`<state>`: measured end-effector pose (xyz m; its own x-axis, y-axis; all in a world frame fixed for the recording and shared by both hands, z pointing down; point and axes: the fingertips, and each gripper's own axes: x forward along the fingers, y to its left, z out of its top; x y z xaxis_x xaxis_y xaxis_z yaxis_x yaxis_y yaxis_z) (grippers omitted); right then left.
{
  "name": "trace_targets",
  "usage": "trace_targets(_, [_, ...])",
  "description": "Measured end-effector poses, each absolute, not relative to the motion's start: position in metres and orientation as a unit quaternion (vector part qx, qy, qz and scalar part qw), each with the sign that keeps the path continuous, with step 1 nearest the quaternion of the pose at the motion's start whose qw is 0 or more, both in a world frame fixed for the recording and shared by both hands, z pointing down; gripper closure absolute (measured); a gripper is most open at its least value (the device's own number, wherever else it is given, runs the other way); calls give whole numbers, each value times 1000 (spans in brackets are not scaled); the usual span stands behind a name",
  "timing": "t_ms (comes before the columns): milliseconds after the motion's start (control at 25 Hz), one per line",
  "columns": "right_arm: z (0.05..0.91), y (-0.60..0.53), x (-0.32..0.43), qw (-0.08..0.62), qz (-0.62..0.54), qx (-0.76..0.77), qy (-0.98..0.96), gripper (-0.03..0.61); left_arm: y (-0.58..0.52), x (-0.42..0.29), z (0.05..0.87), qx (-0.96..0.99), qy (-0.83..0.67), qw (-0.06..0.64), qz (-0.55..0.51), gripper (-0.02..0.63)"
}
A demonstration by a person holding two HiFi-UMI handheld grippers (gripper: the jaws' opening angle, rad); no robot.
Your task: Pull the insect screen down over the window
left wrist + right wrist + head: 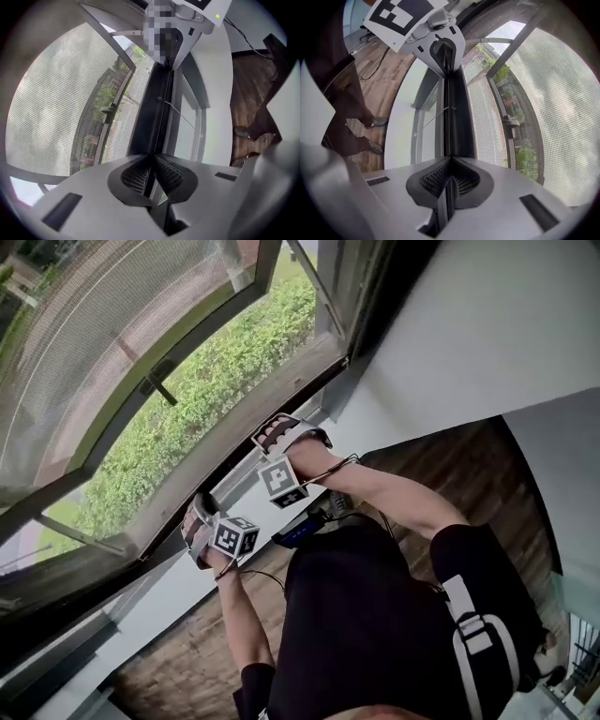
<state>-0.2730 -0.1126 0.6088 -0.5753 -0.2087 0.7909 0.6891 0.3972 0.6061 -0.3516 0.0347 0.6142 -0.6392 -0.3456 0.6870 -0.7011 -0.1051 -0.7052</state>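
Observation:
The insect screen's grey mesh [84, 343] spans the window opening. Its dark bottom bar [309, 395] lies low, close to the white sill. Both grippers are on that bar. My right gripper [274, 432] is shut on the bar's thin lip [449, 140], and in the right gripper view the pads [461, 180] pinch it edge-on. My left gripper [197, 521] sits further along the bar [150, 117]. The lip still runs between its jaws [152, 180], but they stand slightly apart, with a gap at the right pad [168, 176]. Each gripper view shows the other gripper at the bar's far end.
Beyond the mesh an outward-opened glass sash with a dark handle [159, 385] hangs over a green hedge [234, 362]. A white wall [487, 324] rises at the right. Below the sill are wooden flooring [187, 662] and the person's feet [370, 136].

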Motion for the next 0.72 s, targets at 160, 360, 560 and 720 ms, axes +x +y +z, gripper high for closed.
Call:
trace_targets(160, [602,-113,-268,441,-511,-179,-716,563,35,-346,609,405,-645,145,632,580])
trace_targets(360, [611,-111,-271,440,-508,-175,-720,563,38,-347,618,406,-635,148,641,581])
trace_targets(560, [616,-110,-271,432,-506,-165,-728,565,37,-347,623,409,-615,150,657,601])
trace_targets(720, [613,-109,-270,428,-507,-168,-729,565,40,-345,618,411,-613,155,657,600])
